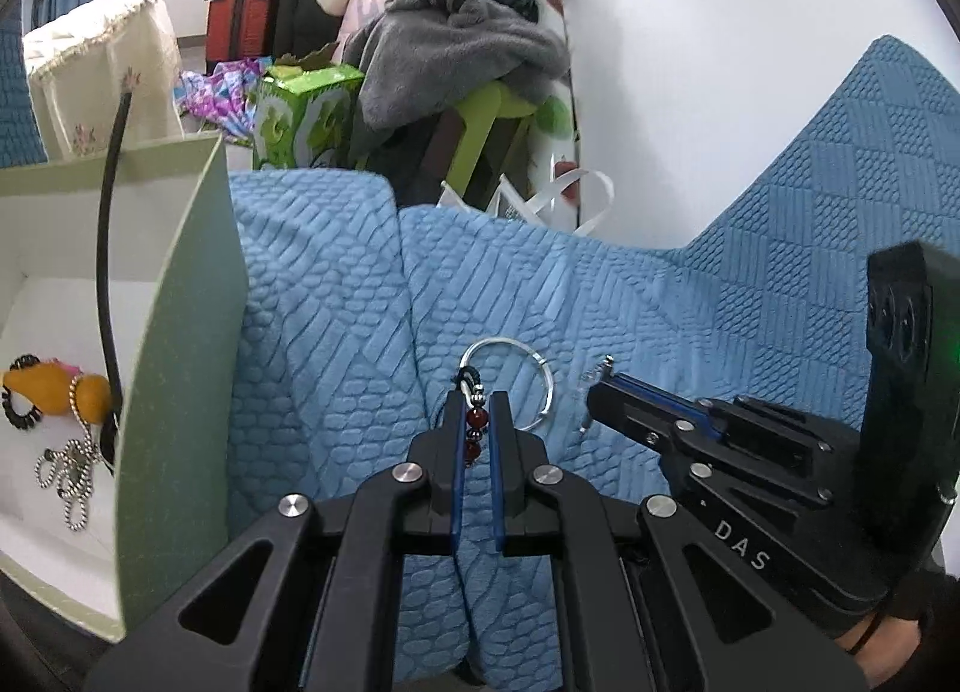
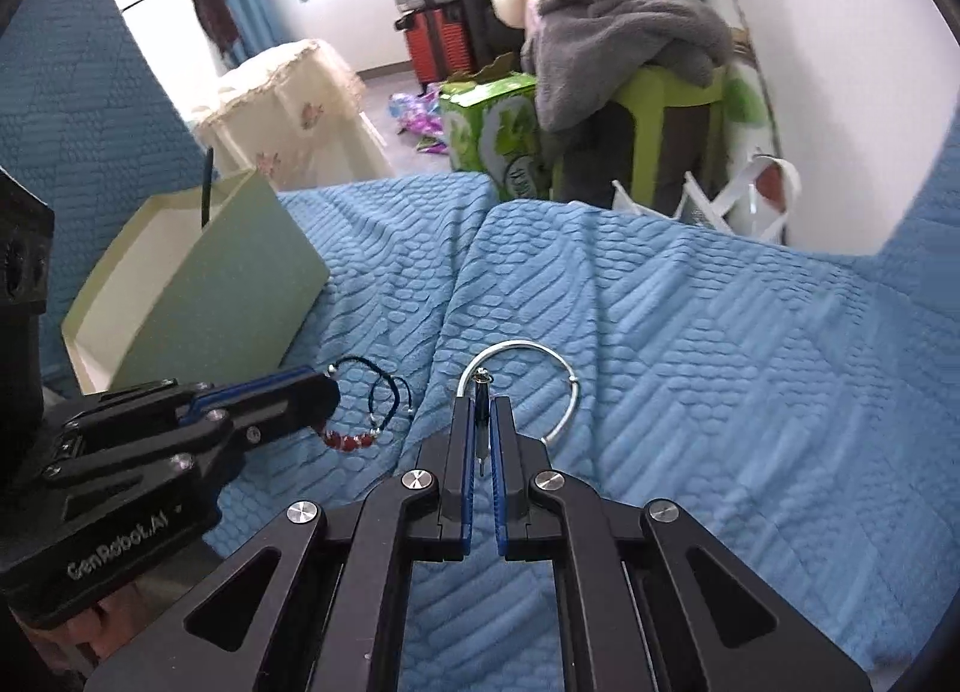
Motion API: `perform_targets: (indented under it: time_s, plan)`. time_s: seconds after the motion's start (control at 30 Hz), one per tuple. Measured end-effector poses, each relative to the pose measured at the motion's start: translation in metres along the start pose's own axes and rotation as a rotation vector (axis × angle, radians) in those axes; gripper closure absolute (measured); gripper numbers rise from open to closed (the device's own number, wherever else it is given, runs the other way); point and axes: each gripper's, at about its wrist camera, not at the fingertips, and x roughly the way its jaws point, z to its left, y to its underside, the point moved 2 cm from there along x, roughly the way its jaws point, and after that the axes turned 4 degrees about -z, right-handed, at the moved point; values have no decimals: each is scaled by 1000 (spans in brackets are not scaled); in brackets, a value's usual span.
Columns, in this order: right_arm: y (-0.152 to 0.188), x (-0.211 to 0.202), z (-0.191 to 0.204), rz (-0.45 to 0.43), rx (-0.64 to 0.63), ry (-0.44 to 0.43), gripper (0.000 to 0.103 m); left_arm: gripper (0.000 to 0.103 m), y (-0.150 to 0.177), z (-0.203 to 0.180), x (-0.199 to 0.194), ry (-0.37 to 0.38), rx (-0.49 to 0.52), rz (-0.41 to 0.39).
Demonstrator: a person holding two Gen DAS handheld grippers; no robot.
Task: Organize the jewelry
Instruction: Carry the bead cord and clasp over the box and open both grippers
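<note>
A red-bead bracelet on a black cord lies on the blue sofa cover. My left gripper is shut on the red-bead bracelet. A silver bangle lies just right of it. My right gripper is shut on a small dark clip-like piece at the bangle's near edge. The open pale green box stands at the left, holding a ball chain and an orange piece.
The blue textured sofa cover spreads under both grippers, with a seam between two cushions. Beyond the sofa edge are a green carton, a green stool under grey clothes, suitcases and a white bag.
</note>
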Motion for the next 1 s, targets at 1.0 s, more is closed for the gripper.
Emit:
perform_targets:
  time_s: [1.0]
  plan:
    - [-102,-123,81,-251,-2,-2,100,96,-86,16,-167,-44,80,-215]
